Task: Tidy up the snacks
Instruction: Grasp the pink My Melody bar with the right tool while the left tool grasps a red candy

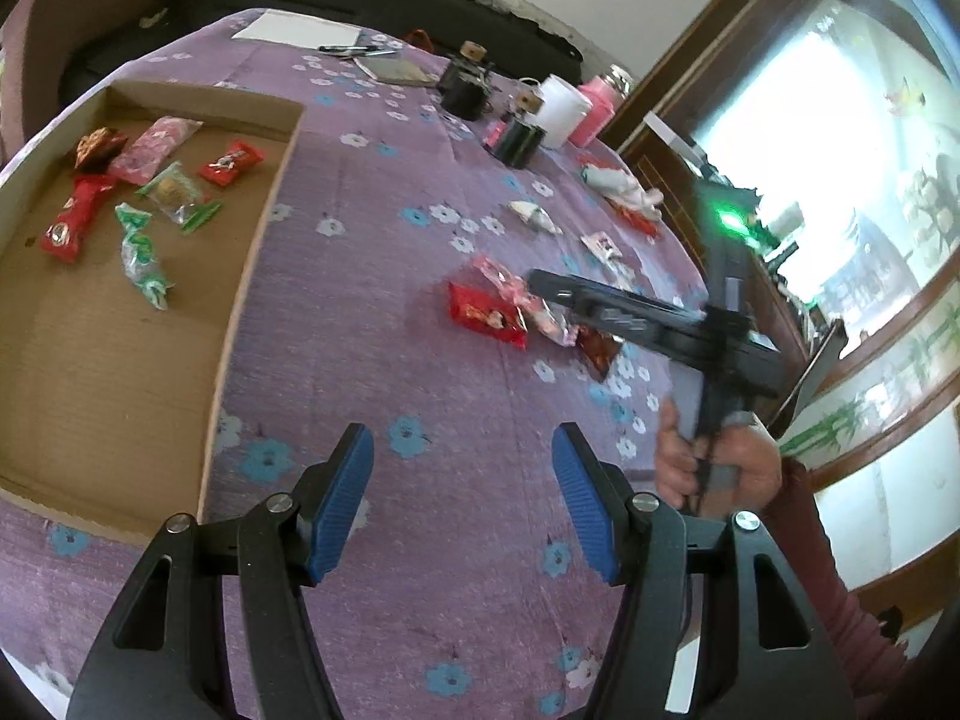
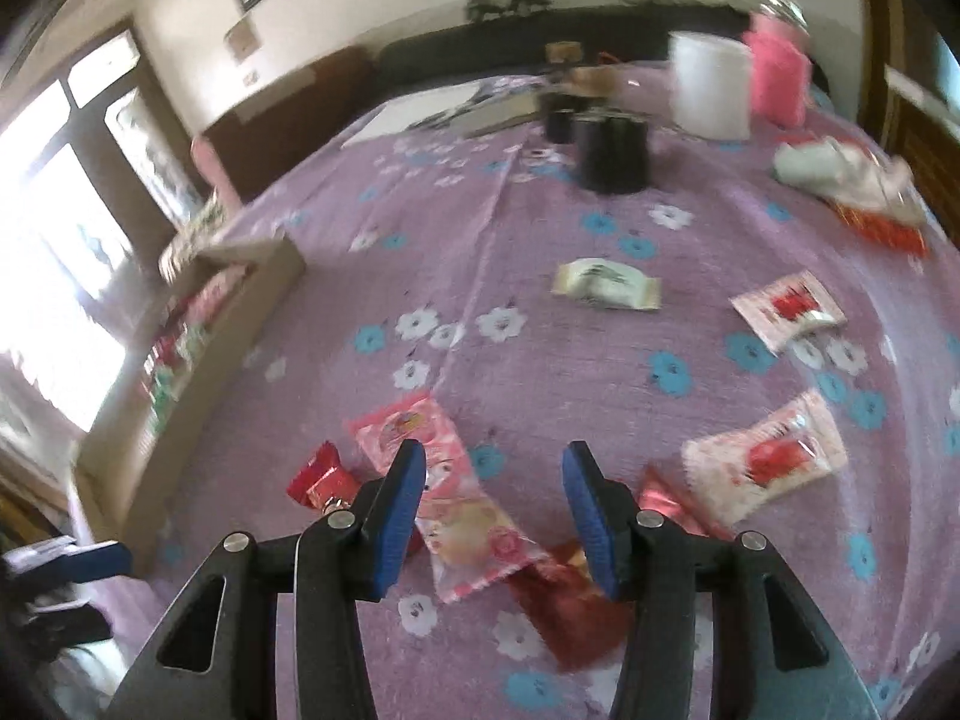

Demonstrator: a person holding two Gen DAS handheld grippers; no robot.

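Bench with a purple flowery cloth holds everything. Cardboard box on its left side already has six snacks inside. Left gripper hangs over bare cloth, fingers apart, nothing in them. Right gripper has fingers apart too, empty, straddling a pink snack packet lying loose among other wrappers.
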